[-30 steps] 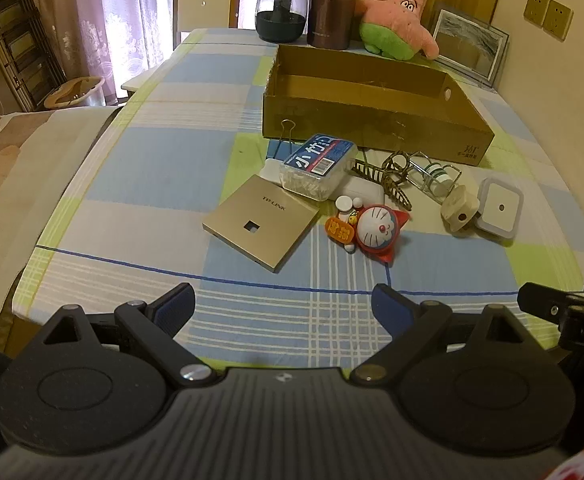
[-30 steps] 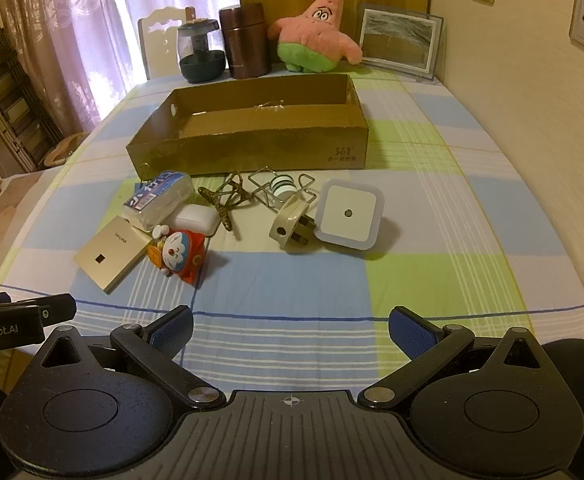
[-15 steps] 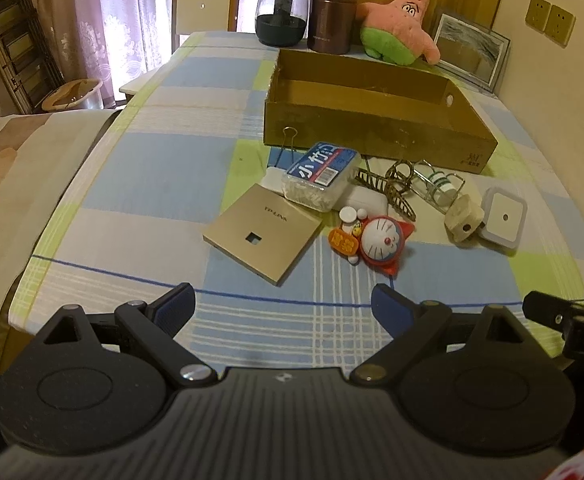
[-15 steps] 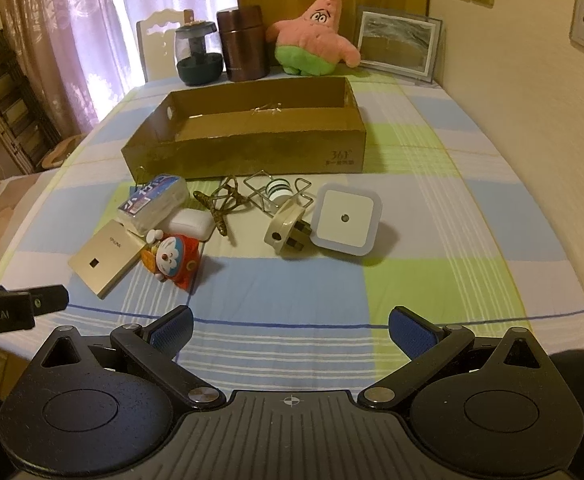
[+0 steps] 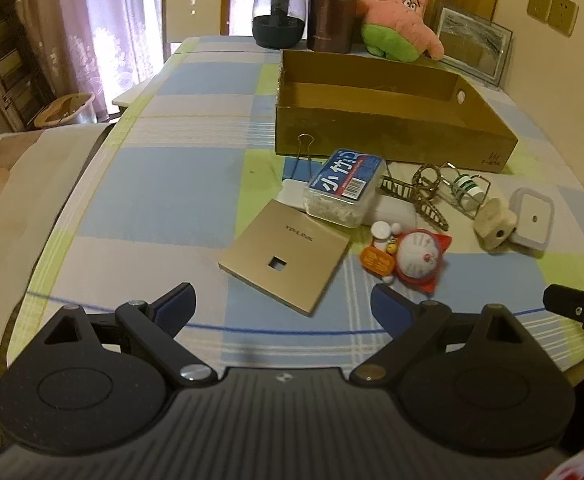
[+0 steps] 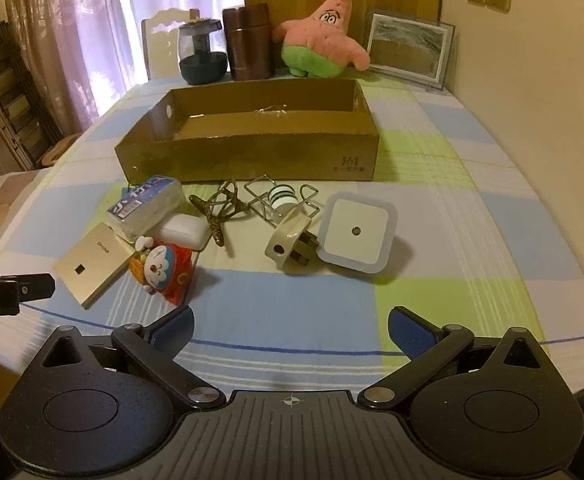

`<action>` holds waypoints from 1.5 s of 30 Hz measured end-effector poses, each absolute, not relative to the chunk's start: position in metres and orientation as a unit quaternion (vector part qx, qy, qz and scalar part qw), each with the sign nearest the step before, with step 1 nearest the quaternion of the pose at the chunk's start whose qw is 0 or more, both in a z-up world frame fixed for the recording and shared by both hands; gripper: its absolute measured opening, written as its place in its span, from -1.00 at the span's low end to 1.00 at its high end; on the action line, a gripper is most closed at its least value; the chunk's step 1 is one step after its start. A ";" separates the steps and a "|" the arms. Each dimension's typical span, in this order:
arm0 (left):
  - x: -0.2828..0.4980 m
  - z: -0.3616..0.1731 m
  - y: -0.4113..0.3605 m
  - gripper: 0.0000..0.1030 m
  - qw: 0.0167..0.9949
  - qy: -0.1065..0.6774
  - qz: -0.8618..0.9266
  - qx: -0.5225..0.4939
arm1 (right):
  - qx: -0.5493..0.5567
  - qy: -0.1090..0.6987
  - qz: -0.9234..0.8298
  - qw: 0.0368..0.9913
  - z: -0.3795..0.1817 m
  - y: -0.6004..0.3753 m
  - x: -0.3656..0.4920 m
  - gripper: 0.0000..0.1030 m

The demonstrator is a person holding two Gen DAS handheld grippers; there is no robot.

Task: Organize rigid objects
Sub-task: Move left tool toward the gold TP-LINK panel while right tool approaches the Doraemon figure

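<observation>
Both tools, left tool (image 5: 281,300) and right tool (image 6: 289,324), are being held wide, empty; the near gold panel (image 5: 285,262) is best being gripped by its edge.

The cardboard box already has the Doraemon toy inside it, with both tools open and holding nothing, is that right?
Not quite. The Doraemon toy is not in the cardboard box; it lies on the tablecloth in front of it, beside the gold TP-Link panel, as the right wrist view shows. The left tool and right tool are open and hold nothing.
</observation>
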State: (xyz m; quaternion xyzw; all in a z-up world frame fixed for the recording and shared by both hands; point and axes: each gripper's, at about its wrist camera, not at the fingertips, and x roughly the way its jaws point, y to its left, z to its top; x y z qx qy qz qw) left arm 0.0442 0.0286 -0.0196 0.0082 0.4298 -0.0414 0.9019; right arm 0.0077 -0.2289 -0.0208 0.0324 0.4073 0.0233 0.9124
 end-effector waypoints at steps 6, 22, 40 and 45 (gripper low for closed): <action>0.064 -0.028 0.031 0.79 0.901 0.427 -0.067 0.036 | 0.021 0.401 0.020 0.916 -0.031 -0.229 0.019 0.96; 0.095 -0.054 0.036 0.79 0.893 0.416 -0.137 0.103 | 0.013 0.387 0.074 0.919 -0.049 -0.194 0.041 0.96; 0.095 -0.056 0.040 0.77 0.891 0.421 -0.130 0.109 | 0.025 0.402 0.092 0.911 -0.055 -0.187 0.046 0.95; 0.094 -0.055 0.040 0.77 0.891 0.421 -0.130 0.113 | 0.025 0.404 0.097 0.909 -0.056 -0.184 0.047 0.89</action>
